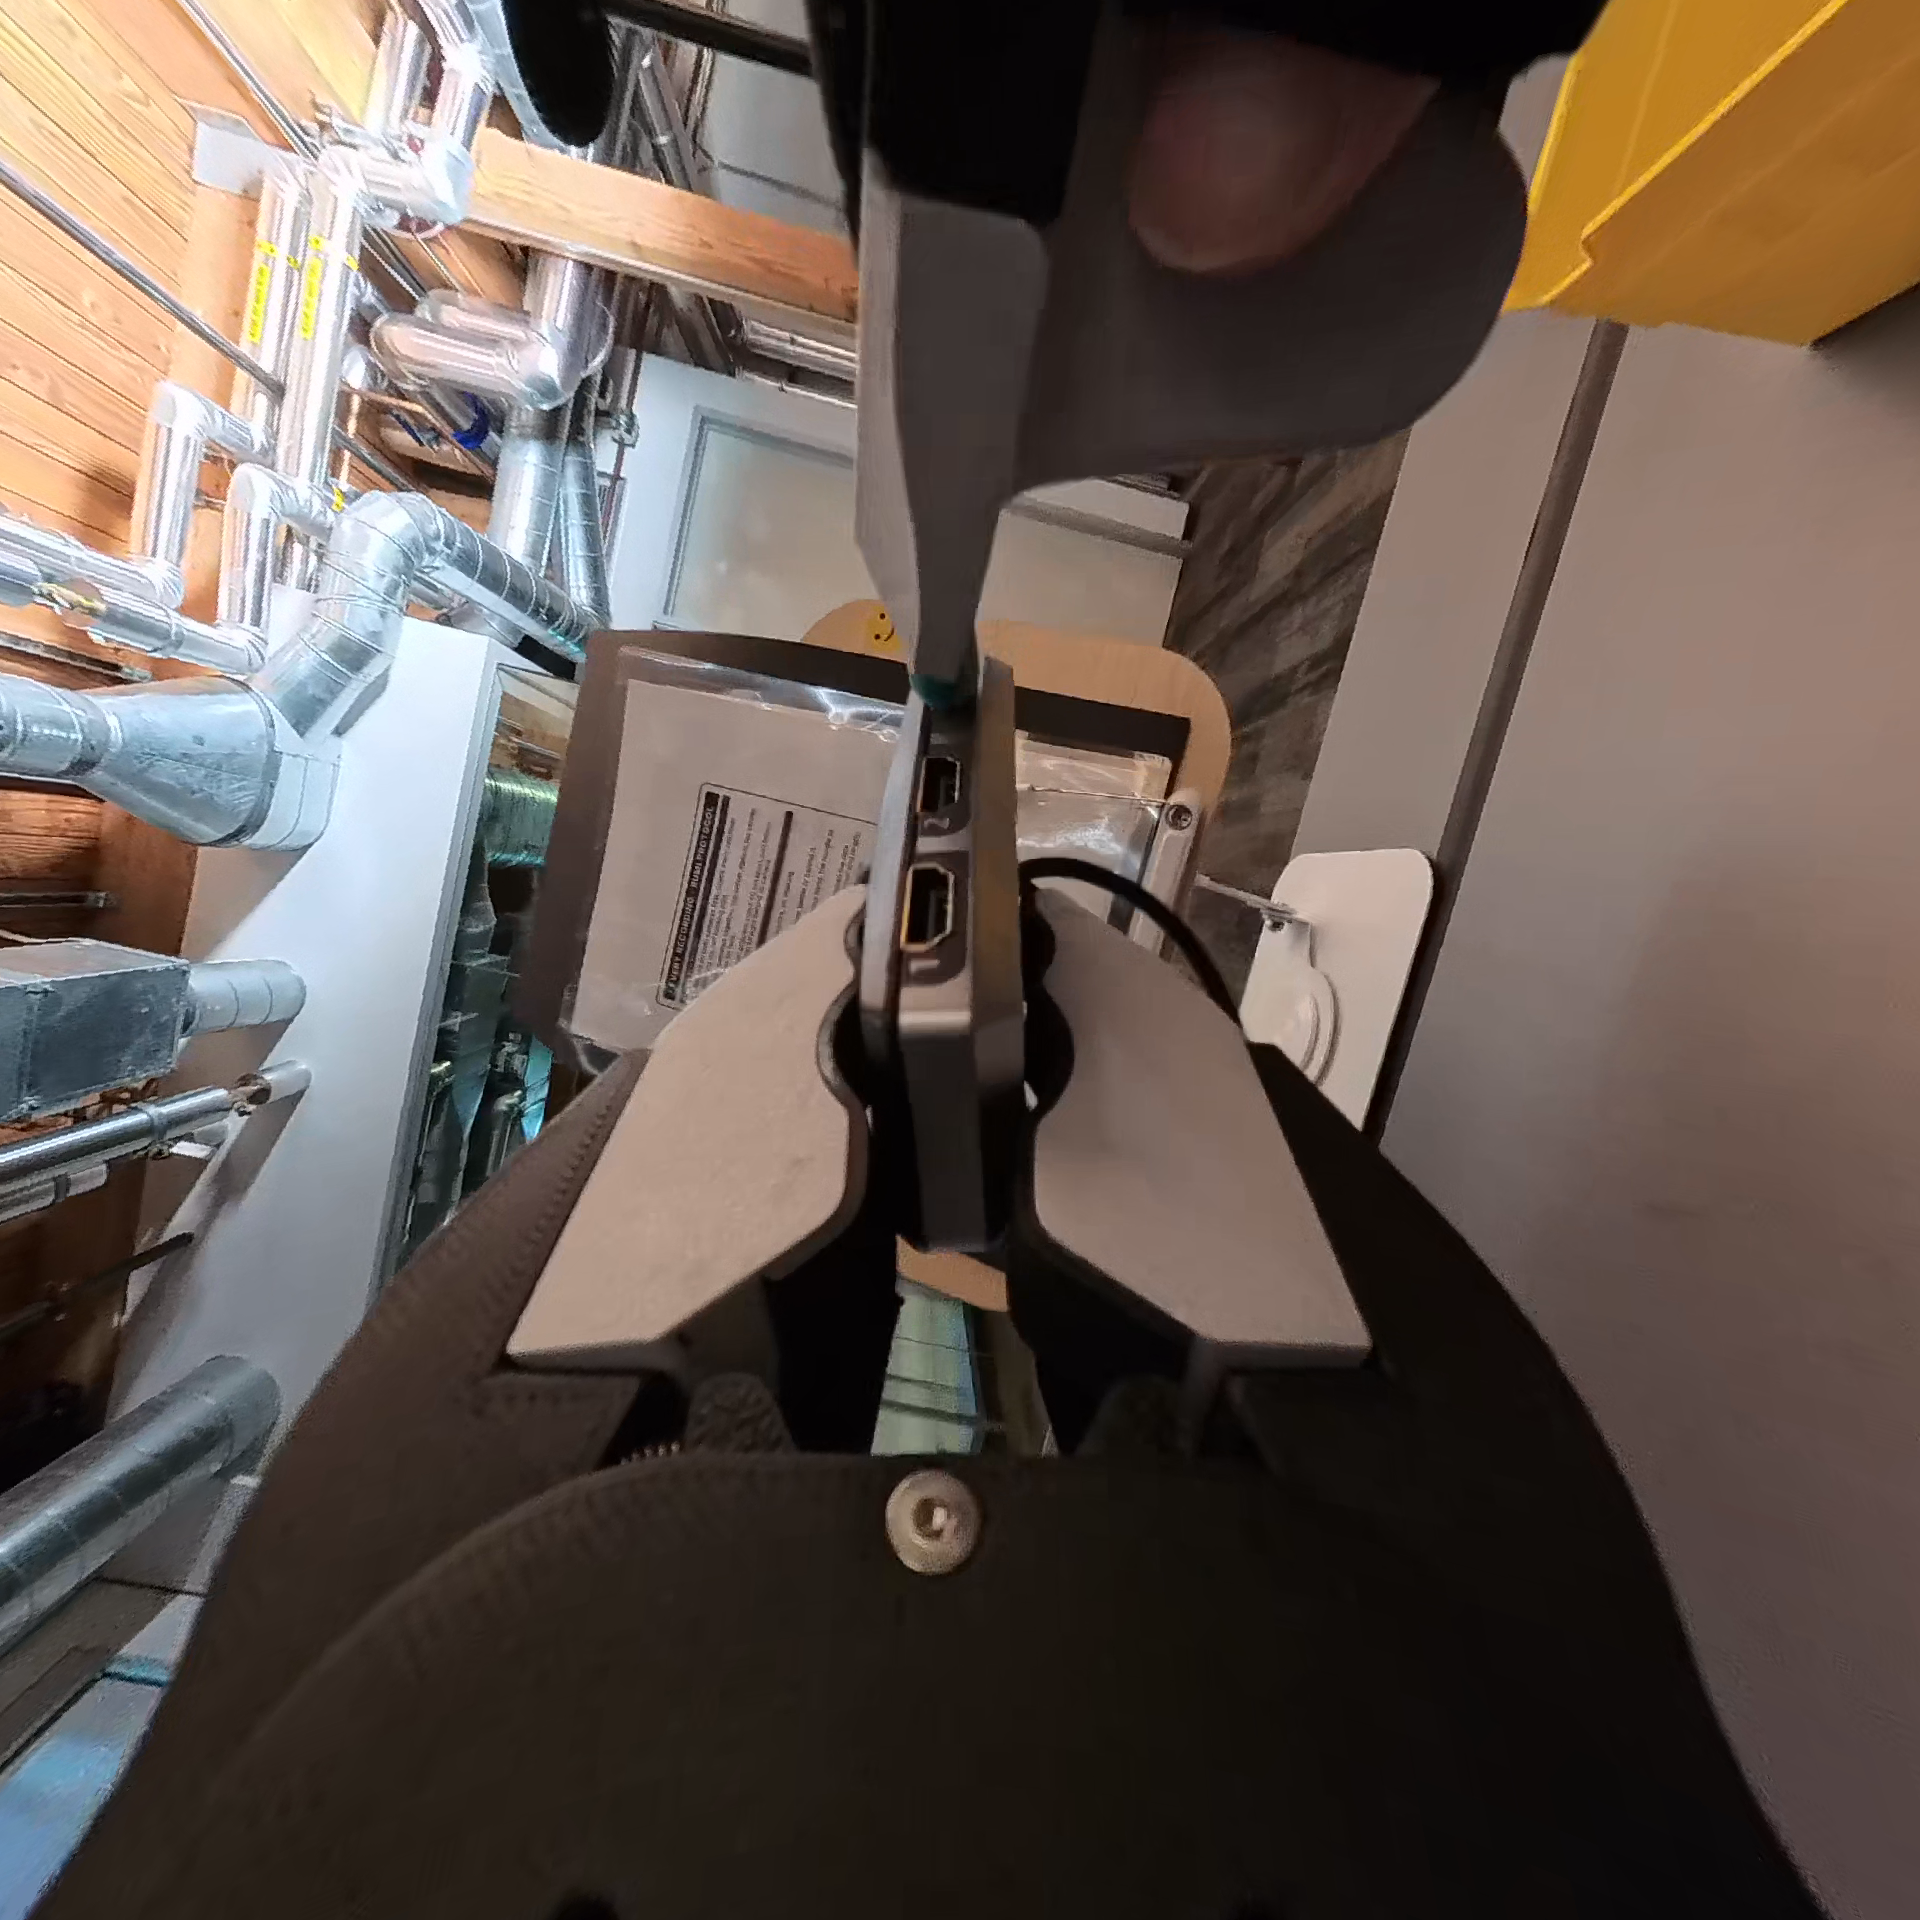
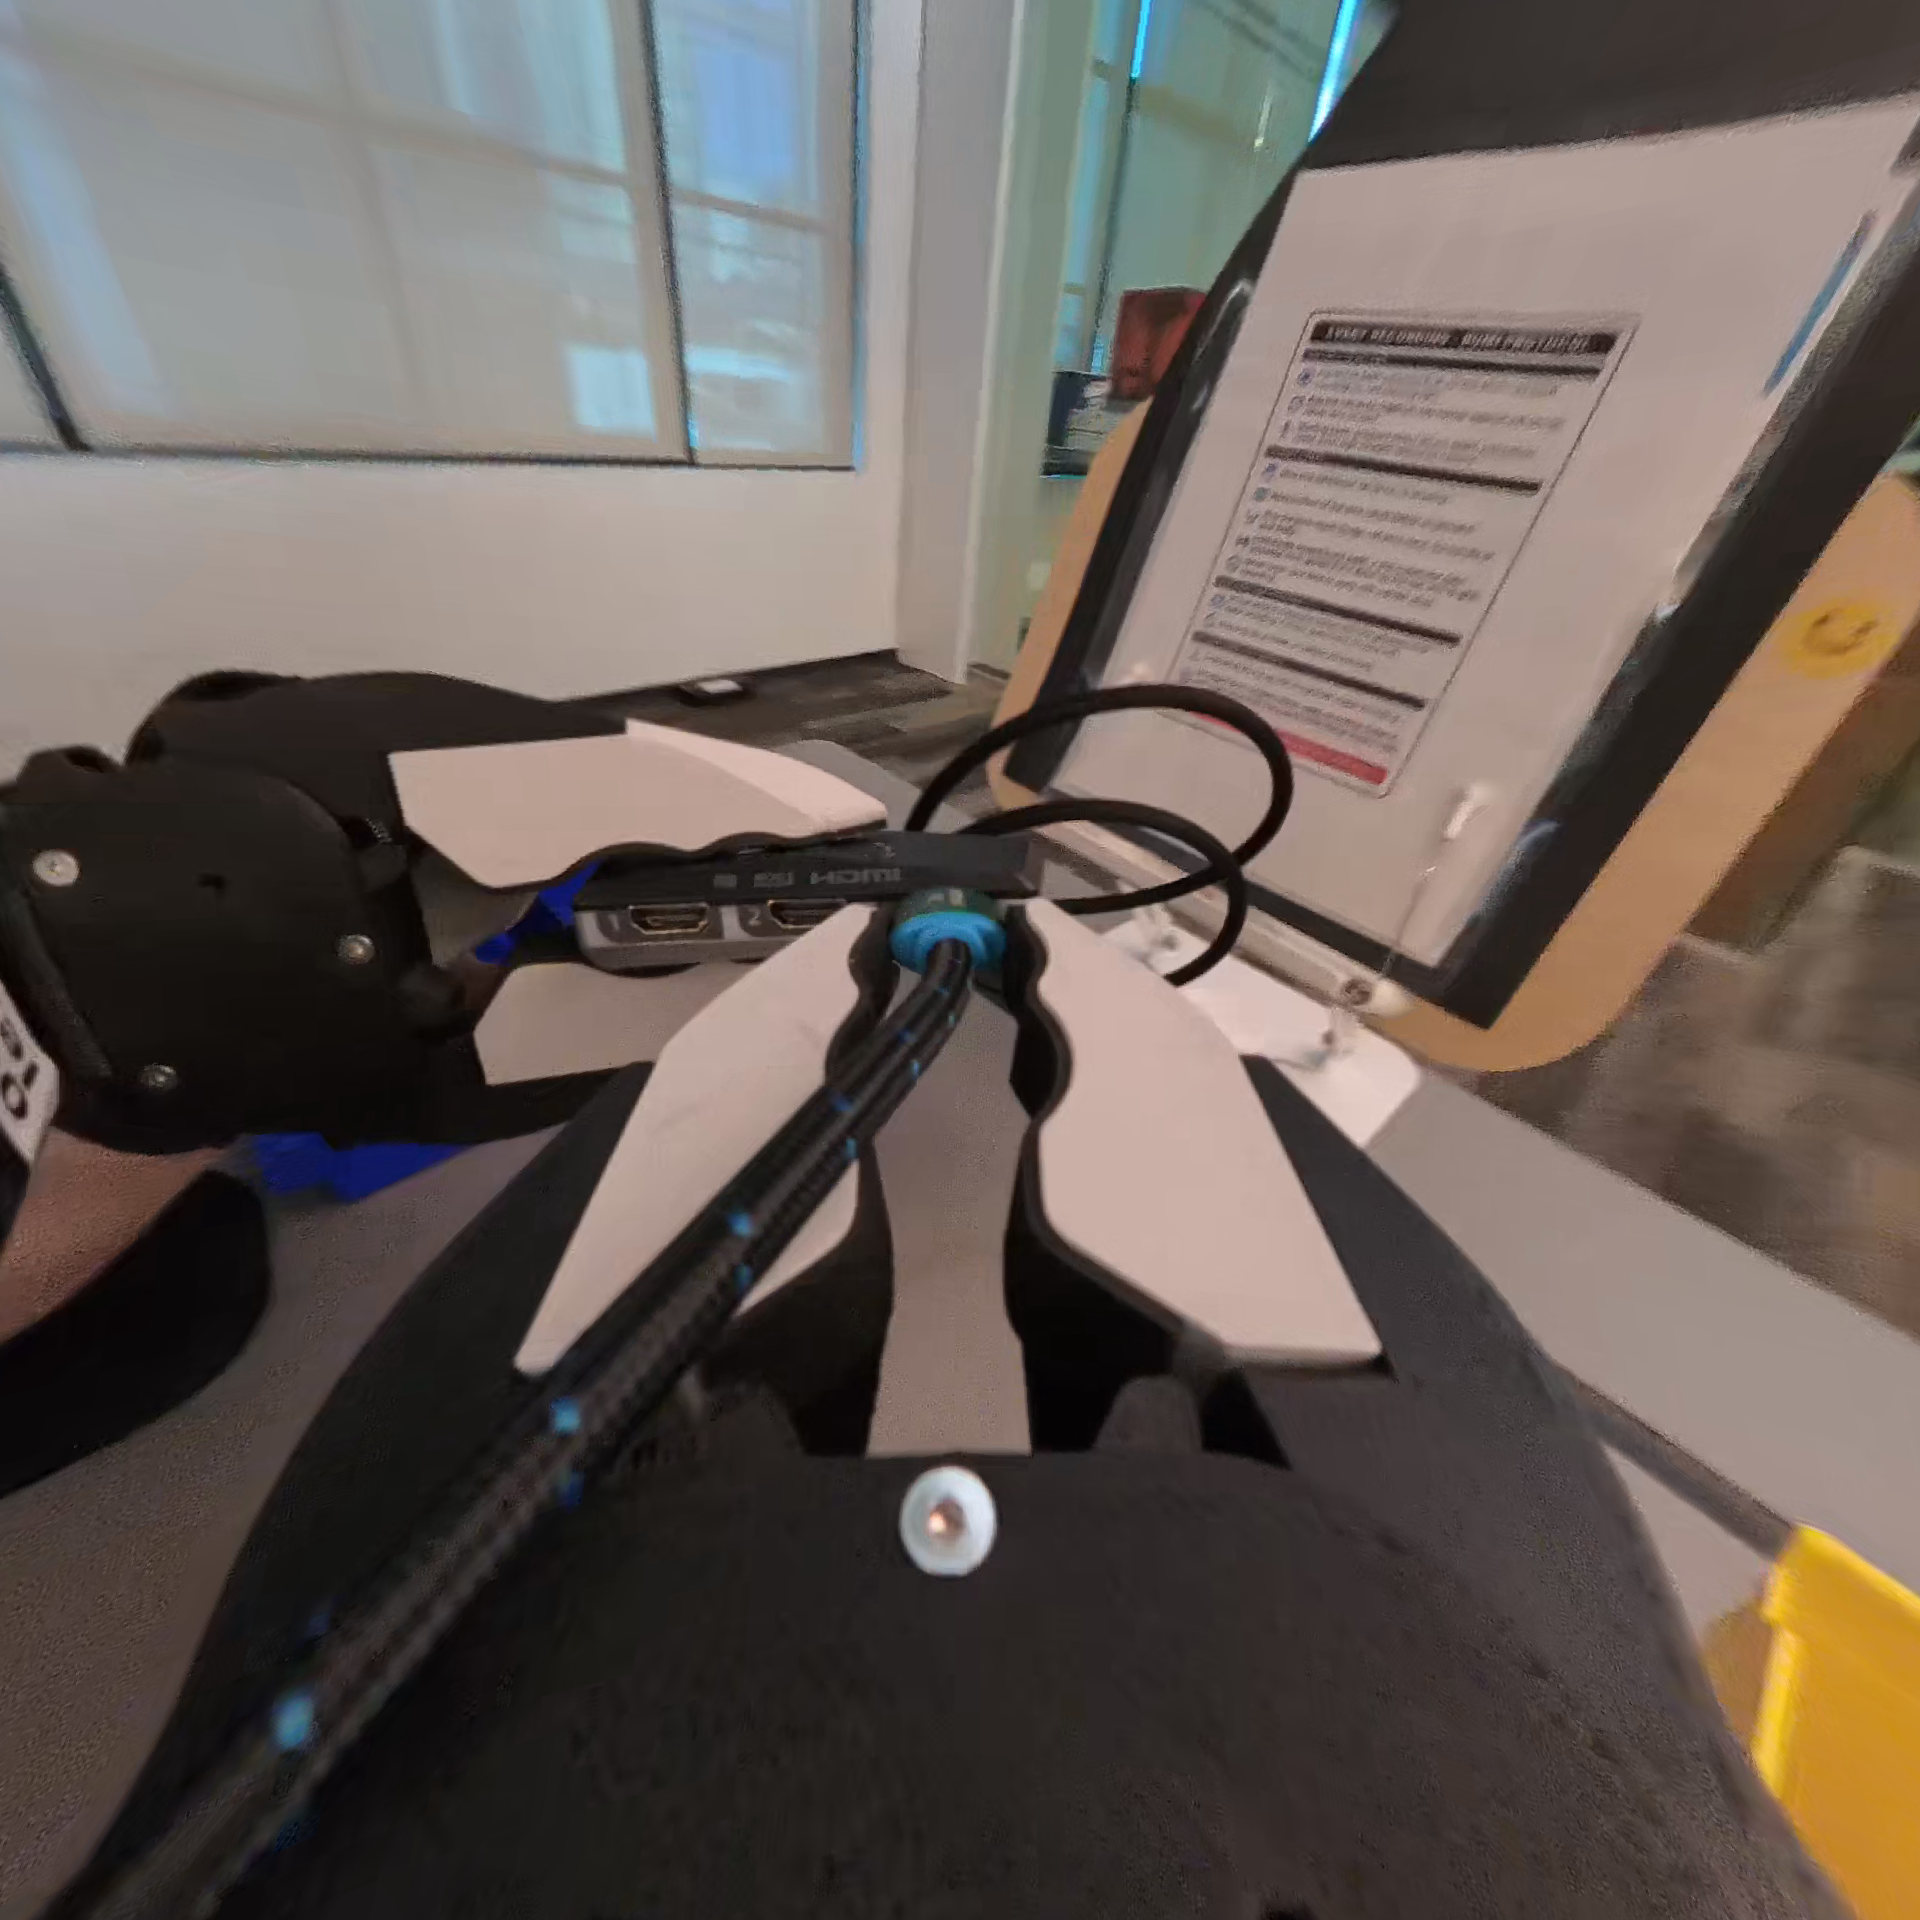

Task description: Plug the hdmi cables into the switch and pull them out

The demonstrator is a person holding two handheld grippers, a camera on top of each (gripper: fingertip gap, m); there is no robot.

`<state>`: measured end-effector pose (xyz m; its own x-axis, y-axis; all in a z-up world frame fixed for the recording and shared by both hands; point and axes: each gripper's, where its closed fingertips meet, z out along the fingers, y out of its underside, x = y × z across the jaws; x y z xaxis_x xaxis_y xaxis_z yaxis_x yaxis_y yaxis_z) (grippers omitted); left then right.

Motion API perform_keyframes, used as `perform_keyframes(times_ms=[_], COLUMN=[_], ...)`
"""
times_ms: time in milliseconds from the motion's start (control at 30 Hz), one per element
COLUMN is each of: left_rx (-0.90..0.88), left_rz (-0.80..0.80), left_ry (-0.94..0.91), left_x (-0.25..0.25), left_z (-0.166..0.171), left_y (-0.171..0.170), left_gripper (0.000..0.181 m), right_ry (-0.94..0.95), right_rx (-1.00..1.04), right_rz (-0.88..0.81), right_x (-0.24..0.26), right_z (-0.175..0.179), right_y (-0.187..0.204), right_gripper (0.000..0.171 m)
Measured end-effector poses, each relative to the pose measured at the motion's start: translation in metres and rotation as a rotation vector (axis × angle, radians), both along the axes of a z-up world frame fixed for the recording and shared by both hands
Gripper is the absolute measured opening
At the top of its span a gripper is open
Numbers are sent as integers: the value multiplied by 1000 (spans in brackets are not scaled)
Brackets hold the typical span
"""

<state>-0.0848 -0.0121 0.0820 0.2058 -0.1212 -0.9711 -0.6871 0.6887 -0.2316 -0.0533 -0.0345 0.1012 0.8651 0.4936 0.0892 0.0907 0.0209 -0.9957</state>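
My left gripper (image 1: pixel 940 935) is shut on the dark grey HDMI switch (image 1: pixel 940 1091), gripping its flat sides. Two empty ports (image 1: pixel 935 904) face the camera. In the right wrist view the left gripper (image 2: pixel 582 894) holds the switch (image 2: pixel 831 878) level above the table. My right gripper (image 2: pixel 940 935) is shut on an HDMI plug with a blue collar (image 2: pixel 930 940), pressed to the switch's face right of the two empty ports. How deep it sits is hidden. Its braided black cable (image 2: pixel 727 1226) runs back over my gripper. The right gripper (image 1: pixel 940 686) enters the left wrist view from above.
A thin black cable (image 2: pixel 1247 790) loops from the switch's back. A framed printed sheet on a wooden stand (image 2: pixel 1455 520) stands close behind the switch. A yellow bin (image 2: pixel 1829 1714) sits at the right on the grey table (image 2: pixel 1558 1299). A person's thumb (image 1: pixel 1247 156) shows on the right gripper.
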Motion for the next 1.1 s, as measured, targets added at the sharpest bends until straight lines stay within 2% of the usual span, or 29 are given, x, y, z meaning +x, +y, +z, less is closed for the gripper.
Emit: perform_keyframes(times_ms=[33, 167, 233, 333, 367, 433, 467, 533, 600, 700, 800, 867, 933, 1000, 1100], left_rx=[-3, -11, -1, -22, -35, -70, -98, -115, -152, -176, -237, -256, -257, -246, -245], left_rz=[-5, 23, 30, 42, 61, 207, 236, 213, 198, 190, 137, 117, 110, 115, 116], left_ry=[-11, -8, -1, 12, 12, 34, 25, 5, -53, -101, -143, -147, -138, -116, -82], left_x=[-1, -4, -2, -1, -2, -20, -29, -40, -49, -61, -65, -64, -60, -56, -50], left_z=[0, 4, 3, -2, -4, -8, -9, -5, 3, 18, 24, 25, 24, 20, 12], left_y=[1, 1, 1, 5, 8, 34, 44, 52, 55, 54, 49, 46, 43, 41, 40], left_gripper=[22, 22, 22, 22, 22, 22, 22, 22, 22, 22, 22, 22, 22, 22, 22], right_ry=[2, 218, 243, 163, 95, -60, -29, 51, 5, -153, -253, -342, -463, -585, -737], right_rx=[5, -77, -100, -81, -39, 117, 151, 89, -14, -77, -177, -149, -105, -148, -345], right_rz=[-6, 103, 114, 65, 1, -172, -152, -58, -14, -228, -598, -857, -1024, -1010, -906], right_x=[-2, -3, 0, 1, 4, 23, 25, 33, 55, 131, 224, 279, 312, 324, 332], right_z=[1, 2, -1, -7, -4, 17, 29, 38, 39, 44, 31, 36, 42, 25, -25], right_y=[-2, -1, 1, 5, 6, -2, -10, -20, -31, -58, -89, -110, -126, -121, -102], right_gripper=[20, 22, 22, 21, 21, 21, 21, 21, 21, 21, 21, 21, 21, 22, 21])
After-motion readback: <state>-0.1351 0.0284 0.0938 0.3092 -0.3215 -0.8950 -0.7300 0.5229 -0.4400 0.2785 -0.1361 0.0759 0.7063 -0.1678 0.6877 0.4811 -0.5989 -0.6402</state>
